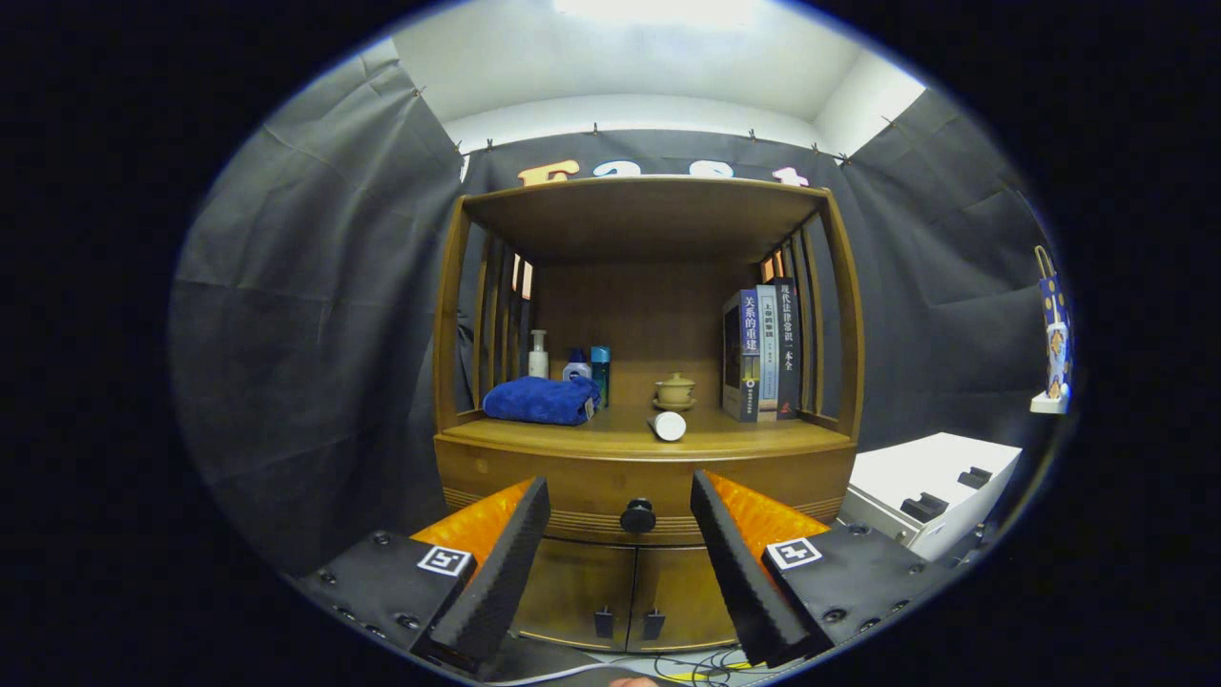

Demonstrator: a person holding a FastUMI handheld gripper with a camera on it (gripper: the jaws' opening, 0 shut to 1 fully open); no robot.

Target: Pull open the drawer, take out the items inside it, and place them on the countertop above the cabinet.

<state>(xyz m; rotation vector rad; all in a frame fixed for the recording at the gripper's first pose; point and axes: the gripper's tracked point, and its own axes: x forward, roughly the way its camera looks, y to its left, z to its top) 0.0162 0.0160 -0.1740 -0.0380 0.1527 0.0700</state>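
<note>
Gripper (620, 544) fingers spread wide, holding nothing, lined up w/ the drawer knob (637, 515) between them, apparently set to grab it. Drawer (572, 482) shut. Above knob on countertop (754, 434): blue towel (539, 399), white cylinder (668, 426) on its side; could fit early or late stage.

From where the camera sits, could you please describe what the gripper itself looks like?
The gripper has two long wedge-shaped fingers with ribbed, textured inner faces. Each is mounted on a flat black block with round screw heads, and each block carries a small square black-and-white marker. The fingers stand open, the drawer knob beyond them.
</note>
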